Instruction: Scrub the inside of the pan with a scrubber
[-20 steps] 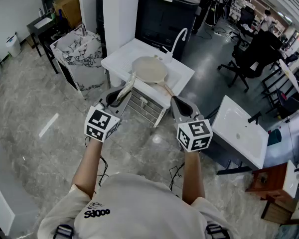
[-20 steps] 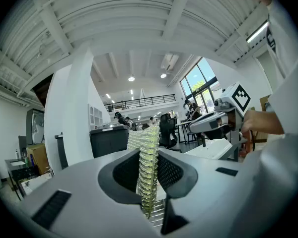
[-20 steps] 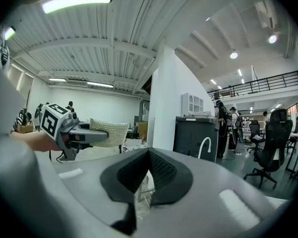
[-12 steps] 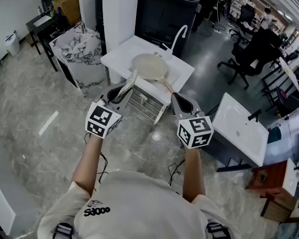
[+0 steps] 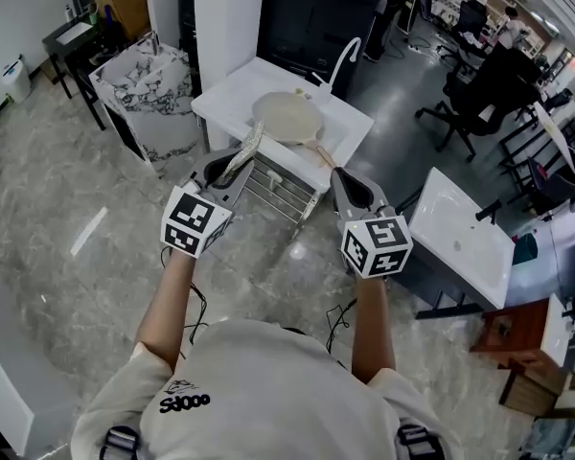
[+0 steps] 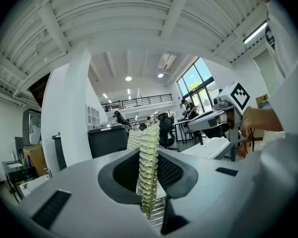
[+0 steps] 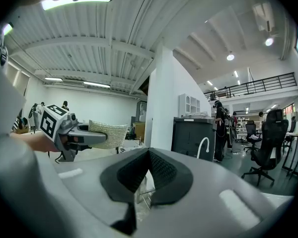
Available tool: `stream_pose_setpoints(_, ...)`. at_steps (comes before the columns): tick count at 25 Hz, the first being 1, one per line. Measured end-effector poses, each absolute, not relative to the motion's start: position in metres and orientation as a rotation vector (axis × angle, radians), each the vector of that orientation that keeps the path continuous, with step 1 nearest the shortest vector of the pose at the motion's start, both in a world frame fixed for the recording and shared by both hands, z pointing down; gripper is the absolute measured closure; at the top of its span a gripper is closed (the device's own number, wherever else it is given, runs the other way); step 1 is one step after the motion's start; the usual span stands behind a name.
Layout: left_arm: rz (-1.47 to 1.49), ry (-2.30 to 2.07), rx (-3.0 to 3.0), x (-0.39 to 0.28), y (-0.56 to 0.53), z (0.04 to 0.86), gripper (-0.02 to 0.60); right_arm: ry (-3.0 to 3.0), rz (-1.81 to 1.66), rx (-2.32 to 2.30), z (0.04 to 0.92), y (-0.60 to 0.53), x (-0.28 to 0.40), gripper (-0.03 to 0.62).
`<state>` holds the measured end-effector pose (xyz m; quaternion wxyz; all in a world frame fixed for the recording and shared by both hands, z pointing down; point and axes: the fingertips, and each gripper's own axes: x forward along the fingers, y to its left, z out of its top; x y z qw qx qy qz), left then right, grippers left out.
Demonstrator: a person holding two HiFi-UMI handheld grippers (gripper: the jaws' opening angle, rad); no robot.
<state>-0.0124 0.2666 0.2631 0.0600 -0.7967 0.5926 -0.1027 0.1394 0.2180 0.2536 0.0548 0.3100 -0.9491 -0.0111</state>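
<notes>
A cream round pan [image 5: 287, 117] lies on the white sink unit [image 5: 228, 99] ahead, its handle [image 5: 319, 159] pointing back toward me. My left gripper [image 5: 232, 168] is held in the air short of the unit's front edge. It is shut on a silvery mesh scrubber [image 5: 246, 151], which stands edge-on between the jaws [image 6: 148, 175]. My right gripper [image 5: 342, 177] hovers level with it to the right, shut with nothing in it. The right gripper view shows the left gripper [image 7: 84, 137] and its scrubber [image 7: 108, 134] from the side.
A white curved faucet [image 5: 341, 64] rises behind the pan. A wire rack [image 5: 277, 195] hangs at the unit's front. A marble-patterned cabinet [image 5: 150, 97] stands left, a white pillar [image 5: 225, 12] and black cabinet [image 5: 314, 29] behind, a second white basin [image 5: 465, 244] right.
Both grippers have edged slightly forward toward the sink unit. The scrubber stays clamped in the left one and the pan has not moved.
</notes>
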Motion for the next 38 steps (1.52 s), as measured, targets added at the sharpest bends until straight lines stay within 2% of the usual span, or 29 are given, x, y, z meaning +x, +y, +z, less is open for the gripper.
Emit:
stream_pose_setpoints(16, -0.332, 1.752, -2.468, -0.034, 0.250, 0.285, 0.515, -2.873, -0.040, 0.933, 0.265, 0.210, 0.108, 0.585)
stream_pose_setpoints(38, -0.366, 1.744, -2.485, -0.065, 0.014, 0.281, 0.515, -2.839, 0.016, 0.967, 0.273, -0.031, 0.076, 0.585)
